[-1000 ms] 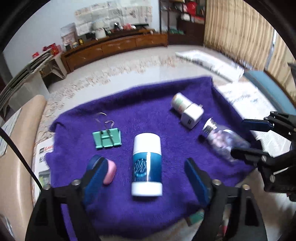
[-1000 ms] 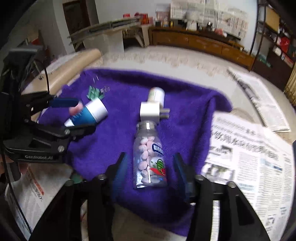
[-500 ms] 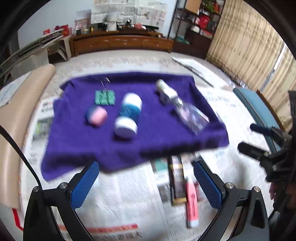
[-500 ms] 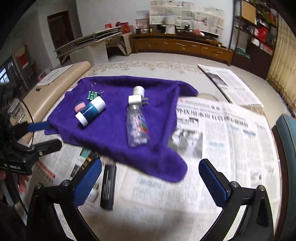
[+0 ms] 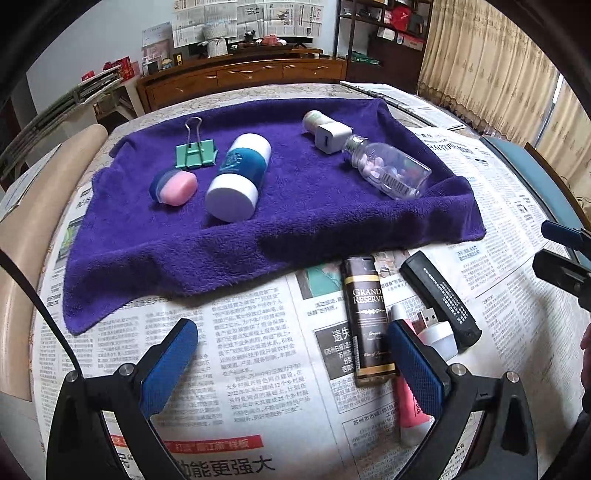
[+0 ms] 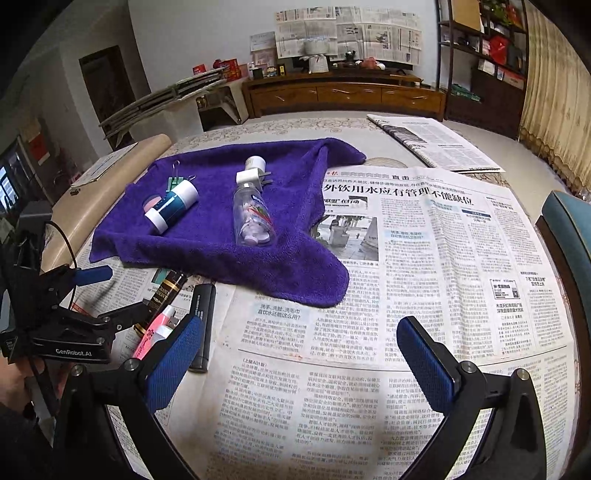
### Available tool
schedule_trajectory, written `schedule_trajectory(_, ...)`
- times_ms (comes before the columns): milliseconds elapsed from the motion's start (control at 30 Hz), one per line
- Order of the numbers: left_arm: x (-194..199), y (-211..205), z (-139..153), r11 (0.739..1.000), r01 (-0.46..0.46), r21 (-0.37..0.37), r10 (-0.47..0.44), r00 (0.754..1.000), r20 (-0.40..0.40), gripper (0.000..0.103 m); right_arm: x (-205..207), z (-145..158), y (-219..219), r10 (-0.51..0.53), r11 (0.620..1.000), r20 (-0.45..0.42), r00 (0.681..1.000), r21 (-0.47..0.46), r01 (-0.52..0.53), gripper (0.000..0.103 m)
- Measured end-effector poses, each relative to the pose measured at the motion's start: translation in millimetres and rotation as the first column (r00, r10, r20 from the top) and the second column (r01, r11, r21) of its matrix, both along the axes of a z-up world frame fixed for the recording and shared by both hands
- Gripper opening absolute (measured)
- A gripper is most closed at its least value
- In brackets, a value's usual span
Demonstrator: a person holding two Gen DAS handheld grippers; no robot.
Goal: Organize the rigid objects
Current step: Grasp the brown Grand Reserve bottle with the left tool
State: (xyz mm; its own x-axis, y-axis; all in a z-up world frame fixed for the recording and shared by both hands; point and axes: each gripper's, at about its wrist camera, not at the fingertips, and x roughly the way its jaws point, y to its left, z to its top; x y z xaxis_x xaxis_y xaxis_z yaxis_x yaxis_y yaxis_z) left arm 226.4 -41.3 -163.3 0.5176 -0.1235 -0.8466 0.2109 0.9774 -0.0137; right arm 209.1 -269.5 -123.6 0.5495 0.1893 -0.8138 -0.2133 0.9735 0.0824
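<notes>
A long wooden cabinet (image 6: 343,92) lines the newspaper-covered white wall (image 6: 207,33), beige curtains (image 5: 491,70) alongside.

Half hidden behind the left gripper's right finger (image 5: 415,373): pink highlighter (image 5: 410,413), cap end out of sight. Tucked beneath the purple towel (image 5: 258,236) — top of the brown lighter (image 5: 365,317). Cut off at the frame's right edge: right gripper (image 5: 561,251), jaw state unreadable there. Too small to read — bottle label (image 6: 255,212).
</notes>
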Motion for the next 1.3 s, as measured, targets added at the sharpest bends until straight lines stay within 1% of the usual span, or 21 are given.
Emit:
schedule_trajectory(200,2,-11,-5,0.999,0.021,0.033,-0.021,1.0,0.004,0.103,-3,-4,-2,0.009,1.0,-0.003,1.0,-0.01,-0.009,0.103)
schedule_trajectory(267,4,-17,-7,0.998,0.025,0.066,-0.025,1.0,0.002,0.103,-3,-4,-4,0.009,1.0,0.0,1.0,-0.007,-0.009,0.103)
schedule_trajectory(367,4,-23,-7,0.996,0.028,0.08,-0.029,0.999,0.016,0.103,-3,-5,-8,0.003,1.0,-0.006,1.0,-0.008,-0.003,0.103)
schedule_trajectory(433,3,-25,-7,0.997,0.025,0.073,-0.026,1.0,0.015,0.103,-3,-4,-12,-0.003,1.0,-0.011,1.0,0.0,0.003,0.103)
schedule_trajectory(567,1,-17,-9,1.0,-0.006,0.016,0.007,1.0,-0.008,0.103,-4,-2,-15,-0.005,1.0,-0.004,1.0,0.008,0.005,0.103)
schedule_trajectory(600,-1,-18,-10,1.0,0.001,0.021,-0.001,1.0,0.001,0.102,-4,-2,-15,-0.005,1.0,-0.003,1.0,0.008,0.005,0.103)
schedule_trajectory(667,-4,-20,-9,1.0,0.015,0.016,-0.015,1.0,0.012,0.096,-4,-2,-15,-0.005,1.0,-0.004,1.0,0.007,0.005,0.103)
schedule_trajectory(700,-5,-21,-8,1.0,0.021,0.013,-0.021,1.0,0.014,0.09,-4,-2,-14,-0.004,1.0,-0.004,1.0,0.008,0.004,0.103)
schedule_trajectory(733,-7,-23,-7,0.999,0.029,0.013,-0.03,0.999,0.02,0.081,-5,-2,-14,-0.003,1.0,-0.003,1.0,0.008,0.003,0.103)
schedule_trajectory(767,-8,-26,-5,0.999,0.045,0.01,-0.045,0.998,0.032,0.075,-5,-2,-13,0.0,1.0,-0.003,1.0,0.005,0.0,0.103)
schedule_trajectory(800,-9,-29,-4,0.998,0.056,0.009,-0.056,0.998,0.035,0.066,-5,-2,-12,0.002,1.0,-0.004,1.0,0.003,-0.002,0.103)
schedule_trajectory(833,-10,-32,-3,0.998,0.067,0.008,-0.068,0.997,0.039,0.059,-5,-3,-11,0.005,1.0,-0.005,1.0,0.0,-0.005,0.103)
schedule_trajectory(867,-10,-34,-2,0.997,0.074,0.006,-0.074,0.996,0.041,0.056,-5,-3,-11,0.007,1.0,-0.006,1.0,-0.001,-0.007,0.103)
schedule_trajectory(933,-12,-35,-1,0.996,0.084,-0.002,-0.084,0.995,0.05,0.039,-4,-5,-10,0.009,1.0,-0.01,1.0,-0.004,-0.009,0.103)
schedule_trajectory(967,-13,-35,0,0.996,0.085,-0.006,-0.084,0.995,0.055,0.035,-5,-5,-9,0.009,1.0,-0.011,1.0,-0.006,-0.009,0.103)
schedule_trajectory(1000,-14,-35,0,0.997,0.083,-0.009,-0.082,0.995,0.06,0.026,-5,-6,-9,0.009,1.0,-0.012,1.0,-0.007,-0.009,0.103)
schedule_trajectory(1033,-15,-35,0,0.996,0.083,-0.017,-0.082,0.995,0.062,0.023,-5,-6,-8,0.01,1.0,-0.013,1.0,-0.008,-0.01,0.103)
schedule_trajectory(1200,-13,-34,0,0.997,0.071,-0.034,-0.069,0.995,0.066,0.023,-5,-9,-5,0.02,1.0,-0.02,1.0,-0.009,-0.02,0.103)
schedule_trajectory(1300,-14,-27,1,0.996,0.066,-0.062,-0.063,0.996,0.056,0.023,-4,-13,1,0.036,0.999,-0.027,0.999,-0.018,-0.037,0.103)
